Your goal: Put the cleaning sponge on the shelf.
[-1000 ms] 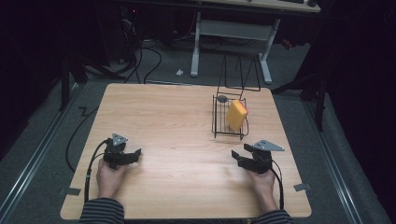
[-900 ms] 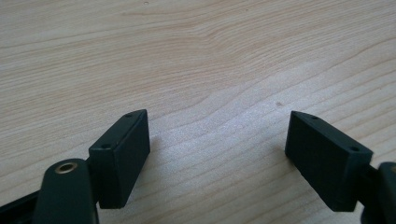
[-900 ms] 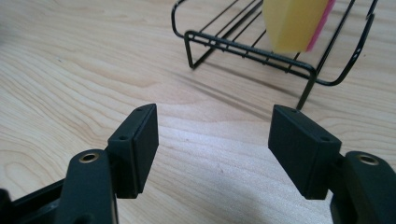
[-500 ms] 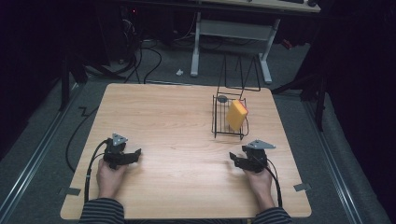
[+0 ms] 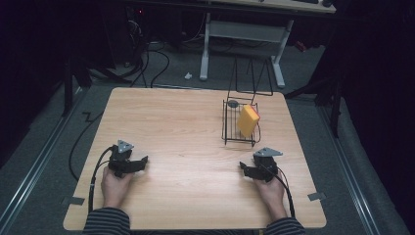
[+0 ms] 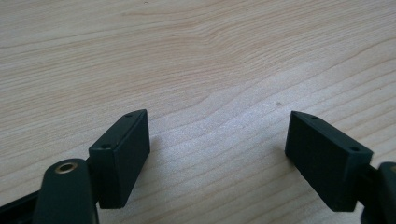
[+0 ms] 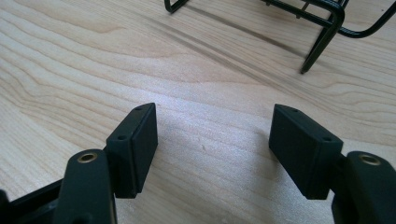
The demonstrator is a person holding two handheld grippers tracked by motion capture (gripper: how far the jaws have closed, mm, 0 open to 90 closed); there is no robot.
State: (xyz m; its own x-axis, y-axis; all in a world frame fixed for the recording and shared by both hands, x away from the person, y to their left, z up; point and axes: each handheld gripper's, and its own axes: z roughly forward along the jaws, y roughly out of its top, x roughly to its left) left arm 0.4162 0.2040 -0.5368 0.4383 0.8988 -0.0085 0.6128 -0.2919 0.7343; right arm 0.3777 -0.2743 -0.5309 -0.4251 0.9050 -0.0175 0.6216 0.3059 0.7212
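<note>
A black wire rack [image 5: 230, 128] stands on the wooden table [image 5: 181, 122] at the back right, and its feet [image 7: 322, 44] rise just beyond my right gripper. A yellow sponge [image 5: 248, 120] leans upright inside the rack, with a small grey object [image 5: 233, 103] at the rack's far corner. My left gripper [image 5: 141, 163] rests low at the front left, open over bare wood [image 6: 217, 135]. Held at the front right, my right gripper [image 5: 243, 169] is open too, with nothing between its jaws [image 7: 212, 126].
Beyond the table's far edge stands a white desk frame [image 5: 242, 34], with cables [image 5: 147, 58] on the grey floor. A cable [image 5: 95, 171] trails from the left gripper over the table's front left edge. Bare wood lies between the two grippers.
My right gripper has shifted a little to the left and toward the person, still open. The left gripper has stayed put.
</note>
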